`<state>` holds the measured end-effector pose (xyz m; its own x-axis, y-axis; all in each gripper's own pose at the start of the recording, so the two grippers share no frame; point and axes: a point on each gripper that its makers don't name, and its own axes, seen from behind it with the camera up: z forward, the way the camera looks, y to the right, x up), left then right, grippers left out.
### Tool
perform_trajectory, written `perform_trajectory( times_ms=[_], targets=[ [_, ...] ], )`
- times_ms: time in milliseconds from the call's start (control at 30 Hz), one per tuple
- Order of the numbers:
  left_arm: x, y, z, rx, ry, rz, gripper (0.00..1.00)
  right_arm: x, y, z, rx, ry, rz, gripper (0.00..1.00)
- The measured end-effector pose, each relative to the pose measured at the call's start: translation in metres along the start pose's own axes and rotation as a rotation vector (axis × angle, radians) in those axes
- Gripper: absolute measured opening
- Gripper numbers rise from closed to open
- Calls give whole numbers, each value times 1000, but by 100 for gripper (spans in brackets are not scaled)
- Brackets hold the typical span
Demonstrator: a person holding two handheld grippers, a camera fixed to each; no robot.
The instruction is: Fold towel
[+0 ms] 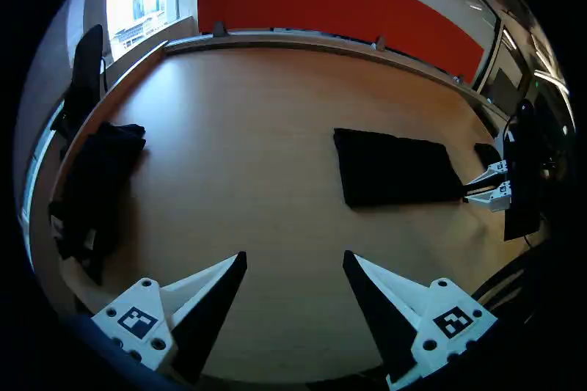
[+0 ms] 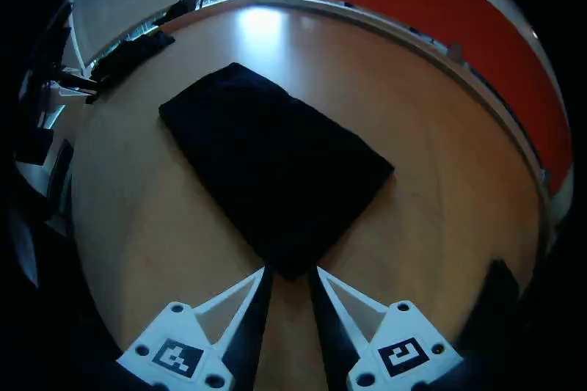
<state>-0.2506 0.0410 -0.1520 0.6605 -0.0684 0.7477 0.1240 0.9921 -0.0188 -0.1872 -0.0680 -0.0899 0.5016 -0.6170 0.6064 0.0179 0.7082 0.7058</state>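
Black towel [image 2: 271, 171] lies flat on the table [image 1: 242, 134], an already compact rectangle. Right gripper [image 2: 290, 277] is at the towel's near corner, jaws narrow, corner between the tips; can't tell if it's pinched. Left gripper [image 1: 293, 266] is well apart from the towel, jaws wide, empty. Step looks like corner grab for another fold. Next: secure grip, left takes the neighbouring corner, lift over. Dark heap [image 1: 99, 171] lies loose, far from the towel, not in any bin.

The left gripper [image 1: 293, 255] hangs, fingers spread wide, over the wooden table [image 1: 242, 134], the black towel [image 1: 396, 167] lying flat ahead (right gripper [image 1: 469, 191] at its right edge).
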Motion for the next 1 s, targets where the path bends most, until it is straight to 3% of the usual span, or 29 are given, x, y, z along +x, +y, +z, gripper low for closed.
perform_trajectory(
  times_ms=[233,467,1000],
  targets=[
    [-2,-3,0,7,-4,1,98,-4,-1,1,10,-15,-23,25],
    [-2,-3,1,10,-4,2,98,1,1,0,2,-6,-30,7],
    [9,-1,3,6,8,9,98,36,12,-24,-35,52,-39,5]
  ],
)
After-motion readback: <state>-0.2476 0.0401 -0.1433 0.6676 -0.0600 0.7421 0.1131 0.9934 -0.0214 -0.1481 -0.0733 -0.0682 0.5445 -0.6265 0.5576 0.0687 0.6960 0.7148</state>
